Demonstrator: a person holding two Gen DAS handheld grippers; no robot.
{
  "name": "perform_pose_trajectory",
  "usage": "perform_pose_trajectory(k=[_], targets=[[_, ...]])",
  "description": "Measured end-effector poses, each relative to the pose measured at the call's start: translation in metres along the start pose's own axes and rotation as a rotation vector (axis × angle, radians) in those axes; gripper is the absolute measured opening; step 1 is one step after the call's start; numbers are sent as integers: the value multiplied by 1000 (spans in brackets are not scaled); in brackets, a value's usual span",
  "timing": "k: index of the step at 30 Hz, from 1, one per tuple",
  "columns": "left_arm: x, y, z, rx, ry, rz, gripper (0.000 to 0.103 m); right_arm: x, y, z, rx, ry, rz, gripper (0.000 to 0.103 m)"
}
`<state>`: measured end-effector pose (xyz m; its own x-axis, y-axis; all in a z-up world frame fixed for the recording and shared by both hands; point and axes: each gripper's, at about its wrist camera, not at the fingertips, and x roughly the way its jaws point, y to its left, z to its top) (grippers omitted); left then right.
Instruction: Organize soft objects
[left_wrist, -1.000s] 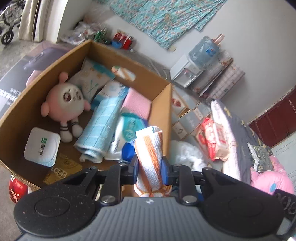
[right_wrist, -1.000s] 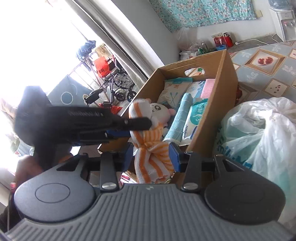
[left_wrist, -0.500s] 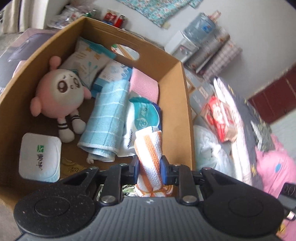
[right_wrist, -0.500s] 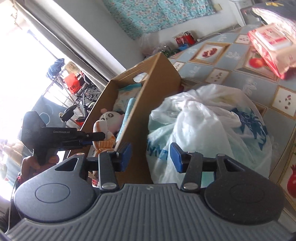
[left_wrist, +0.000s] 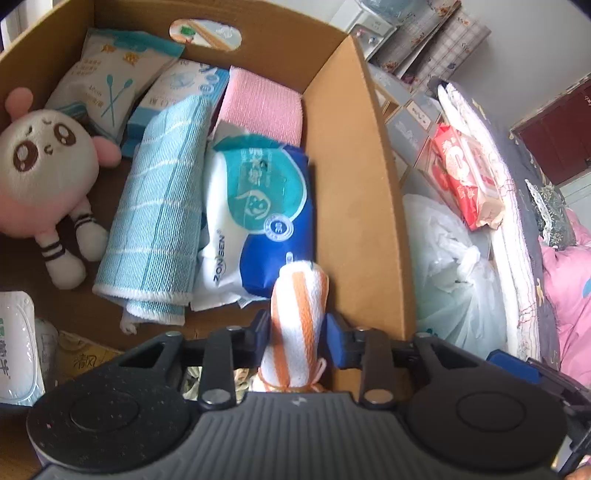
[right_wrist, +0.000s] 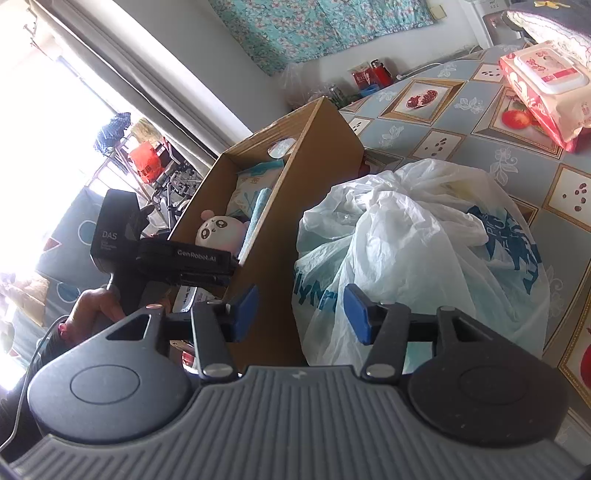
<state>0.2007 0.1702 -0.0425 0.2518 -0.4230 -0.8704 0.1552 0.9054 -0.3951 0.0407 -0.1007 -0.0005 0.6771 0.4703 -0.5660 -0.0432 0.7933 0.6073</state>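
An orange-and-white striped rolled towel (left_wrist: 299, 317) stands between the blue pads of my left gripper (left_wrist: 299, 334), over the near right corner of the cardboard box (left_wrist: 354, 206). The left jaws are opening; the pads sit at the towel's sides and no longer squeeze it. Its tip hangs in front of a blue wet-wipe pack (left_wrist: 258, 206). My right gripper (right_wrist: 301, 314) is outside the box with its jaws opening and nothing between them, facing the box wall (right_wrist: 295, 221) and a white plastic bag (right_wrist: 413, 240). The left gripper's black body (right_wrist: 177, 258) reaches into the box.
Inside the box lie a pink plush (left_wrist: 40, 173), a blue rolled towel (left_wrist: 159, 221), a pink cloth (left_wrist: 258, 107), cotton-swab packs (left_wrist: 110, 81) and a white wipes box (left_wrist: 14, 347). A red wipes pack (right_wrist: 543, 85) lies on the patterned cover (right_wrist: 443, 144). A hand (right_wrist: 92, 310) holds the left gripper.
The right gripper let go of the striped towel and swung right to the plastic bag, its jaws wider. The left gripper sank into the box with the towel, and its jaws have widened.
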Motion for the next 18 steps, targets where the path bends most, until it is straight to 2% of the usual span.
perform_pose_trajectory(k=[3, 10, 13, 18], targets=[[-14, -1, -1, -6, -43, 20, 57, -2, 3, -2, -16, -6, -6, 56], [-65, -1, -17, -34, -184, 35, 62, -15, 18, -10, -70, -57, -42, 64], [-97, -4, -37, -24, -289, 49, 69, -24, 33, -15, -128, -96, -80, 75], [-144, -14, -88, -6, -446, 84, 91, -34, 61, -21, -238, -166, -162, 90]])
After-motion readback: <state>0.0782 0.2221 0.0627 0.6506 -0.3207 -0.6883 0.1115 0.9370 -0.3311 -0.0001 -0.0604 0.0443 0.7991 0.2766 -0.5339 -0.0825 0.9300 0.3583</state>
